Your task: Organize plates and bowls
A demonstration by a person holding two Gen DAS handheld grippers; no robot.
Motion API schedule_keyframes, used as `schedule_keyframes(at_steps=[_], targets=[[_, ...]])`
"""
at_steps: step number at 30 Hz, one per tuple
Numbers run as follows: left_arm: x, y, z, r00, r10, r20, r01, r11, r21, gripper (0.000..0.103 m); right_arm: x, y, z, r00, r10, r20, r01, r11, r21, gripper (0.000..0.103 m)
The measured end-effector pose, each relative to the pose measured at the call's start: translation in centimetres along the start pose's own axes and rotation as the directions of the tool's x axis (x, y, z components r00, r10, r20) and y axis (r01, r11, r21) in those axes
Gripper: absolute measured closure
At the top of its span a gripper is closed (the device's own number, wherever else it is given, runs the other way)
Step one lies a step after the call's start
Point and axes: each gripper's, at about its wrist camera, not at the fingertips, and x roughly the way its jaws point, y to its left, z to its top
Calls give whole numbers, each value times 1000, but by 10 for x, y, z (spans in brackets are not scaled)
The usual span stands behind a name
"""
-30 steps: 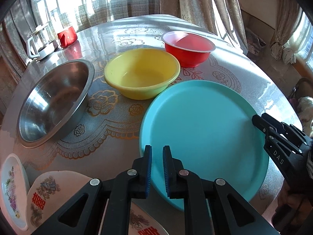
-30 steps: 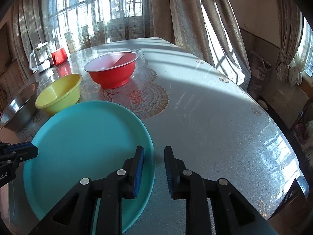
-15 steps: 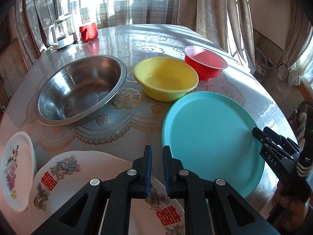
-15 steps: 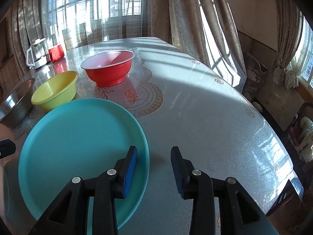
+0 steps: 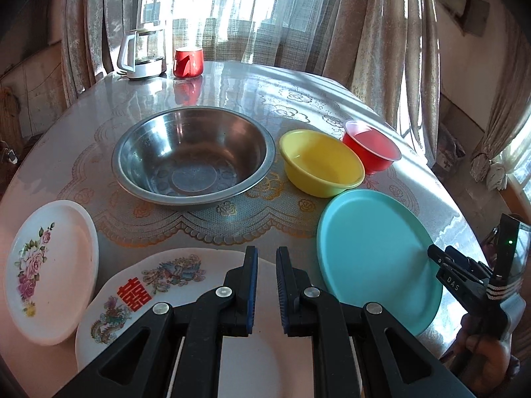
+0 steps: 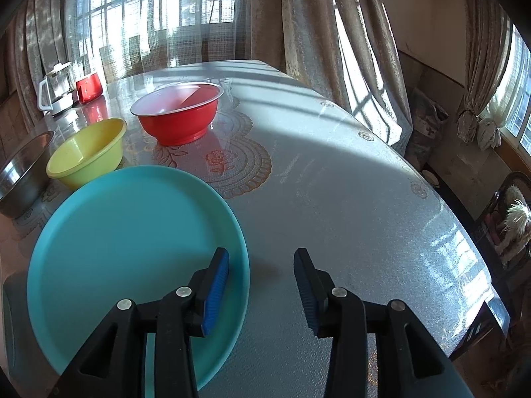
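so right now my right gripper (image 6: 262, 285) is parked at the near right edge of the teal plate (image 6: 126, 242), jaws opening, one pad hanging over the plate and the other over bare table (image 6: 348, 199). the rim sits between them but nothing is pinched yet. my guess is i'm lining up to grab it by the rim, since a flat plate gives you nothing else to bite on.

my left gripper (image 5: 265, 285) has its fingers pressed together with nothing between them, hovering over the white plate with the red character (image 5: 159, 285). it looks like i'm just sizing that one up.

plates sit along the near edge: the rose plate (image 5: 49, 272) far left, slightly overlapping the character plate, and the teal one off to the right. bowls line up behind them: the steel bowl (image 5: 192, 156), yellow bowl (image 5: 320, 162) and red bowl (image 5: 371, 152), all mouth up, biggest to smallest, so they'd probably nest.

the teal plate lies flat, face up. it's round, so there's no real long axis, and any point on the rim works.
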Motion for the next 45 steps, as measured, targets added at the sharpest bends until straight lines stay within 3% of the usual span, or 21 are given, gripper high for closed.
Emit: schedule_keyframes(at_steps=[8,10,12,14,17,19,21,26,31,36,45], targets=[[-31,48,-13,997,44,62,-39,997,-73,90,-24,10,11,996,-22,87,23,1000,-13,62],[-38,63,-17,995,59,78,-51,993,-104,89,-33,17,16,994,44,103,-42,999,-19,62],[-46,76,-21,992,78,96,-65,990,-128,87,-39,27,21,980,176,92,-174,984,-34,62],[-53,91,-24,989,99,107,-82,984,-156,86,-44,41,25,946,318,62,-315,948,-48,62],[-63,113,-30,983,134,124,-108,975,-195,86,-51,73,28,871,491,11,-489,869,-81,62],[-70,128,-36,974,183,135,-150,963,-223,78,-57,98,30,821,571,-20,-569,814,-113,62],[-77,143,-40,961,233,151,-187,945,-266,65,-62,123,30,786,616,-50,-616,773,-151,62],[-91,180,-52,942,294,162,-224,910,-349,64,-70,182,28,716,685,-135,-696,685,-217,62],[-95,212,-63,940,311,143,-230,883,-410,65,-71,237,26,645,728,-232,-763,600,-239,62],[-97,237,-78,950,281,136,-190,866,-462,67,-67,289,24,640,708,-298,-768,576,-279,70],[-82,247,-88,975,188,123,-110,876,-469,68,-37,348,23,675,626,-390,-737,598,-315,73]])
